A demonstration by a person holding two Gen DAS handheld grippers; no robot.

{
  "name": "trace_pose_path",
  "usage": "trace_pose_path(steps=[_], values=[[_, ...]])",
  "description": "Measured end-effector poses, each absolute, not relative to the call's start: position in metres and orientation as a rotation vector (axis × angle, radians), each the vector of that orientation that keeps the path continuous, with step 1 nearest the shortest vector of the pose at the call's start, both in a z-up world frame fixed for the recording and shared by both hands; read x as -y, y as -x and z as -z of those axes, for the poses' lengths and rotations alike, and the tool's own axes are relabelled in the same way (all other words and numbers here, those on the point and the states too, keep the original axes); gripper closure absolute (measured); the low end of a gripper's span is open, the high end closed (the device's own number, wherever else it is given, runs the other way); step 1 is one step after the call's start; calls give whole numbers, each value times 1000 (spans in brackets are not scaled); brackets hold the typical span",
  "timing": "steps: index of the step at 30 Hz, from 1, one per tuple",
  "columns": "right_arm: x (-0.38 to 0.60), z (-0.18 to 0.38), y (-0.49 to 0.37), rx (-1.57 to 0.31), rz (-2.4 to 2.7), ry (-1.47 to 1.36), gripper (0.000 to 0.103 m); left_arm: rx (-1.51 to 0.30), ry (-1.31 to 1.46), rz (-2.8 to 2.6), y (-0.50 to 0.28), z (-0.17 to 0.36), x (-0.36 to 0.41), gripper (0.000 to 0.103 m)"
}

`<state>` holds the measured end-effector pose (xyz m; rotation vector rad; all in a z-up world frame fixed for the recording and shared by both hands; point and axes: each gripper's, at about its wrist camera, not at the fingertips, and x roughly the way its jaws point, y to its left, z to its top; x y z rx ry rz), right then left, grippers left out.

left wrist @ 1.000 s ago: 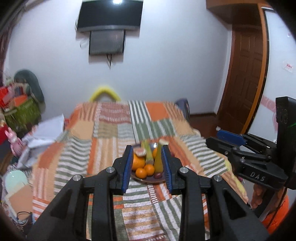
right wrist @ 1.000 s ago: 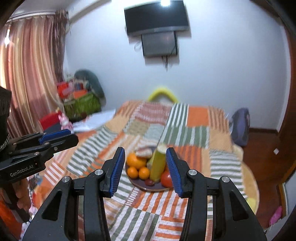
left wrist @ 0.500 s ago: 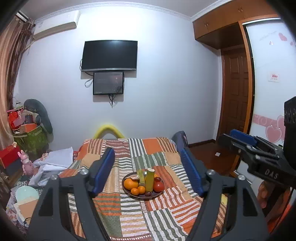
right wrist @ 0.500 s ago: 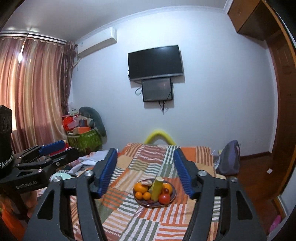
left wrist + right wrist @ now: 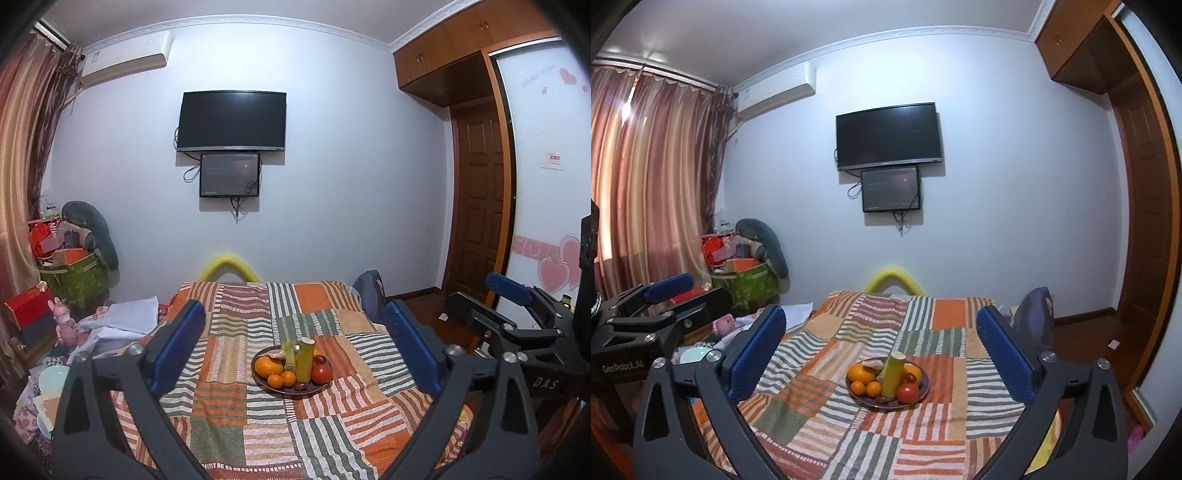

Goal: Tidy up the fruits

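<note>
A dark round plate (image 5: 314, 389) (image 5: 925, 384) sits in the middle of the bed. It holds a large orange (image 5: 268, 365), two small oranges (image 5: 289, 377), a red tomato (image 5: 322, 373) (image 5: 908, 392), an upright yellow-green stalk (image 5: 305, 360) (image 5: 893, 374) and a small dark fruit. My left gripper (image 5: 293, 310) is well short of the plate, its jaws opening wide with nothing between them. My right gripper (image 5: 881, 314) stands likewise, jaws opening and empty. Each gripper shows at the edge of the other's view: the right gripper (image 5: 484, 299) and the left gripper (image 5: 690, 295).
The bed wears an orange, green and white striped patchwork blanket (image 5: 236, 424). A dark backpack (image 5: 369, 291) leans at its far right corner. Boxes, a green bin (image 5: 74, 280) and white cloth (image 5: 118, 321) crowd the floor at the left. A wooden door (image 5: 480, 206) is at the right.
Both grippers have drawn back and up from the plate, which now looks smaller and farther. Both pairs of jaws have spread from narrow to wide. The views have tilted up toward the wall.
</note>
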<state>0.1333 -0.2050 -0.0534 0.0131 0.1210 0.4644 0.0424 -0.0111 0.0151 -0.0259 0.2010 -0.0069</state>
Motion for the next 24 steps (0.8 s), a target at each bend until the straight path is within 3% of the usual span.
trace_pose_path(steps=[24], values=[[209,57,-130,-141,-458,-17,0,-208,28,-3,-42,-10,8,0]])
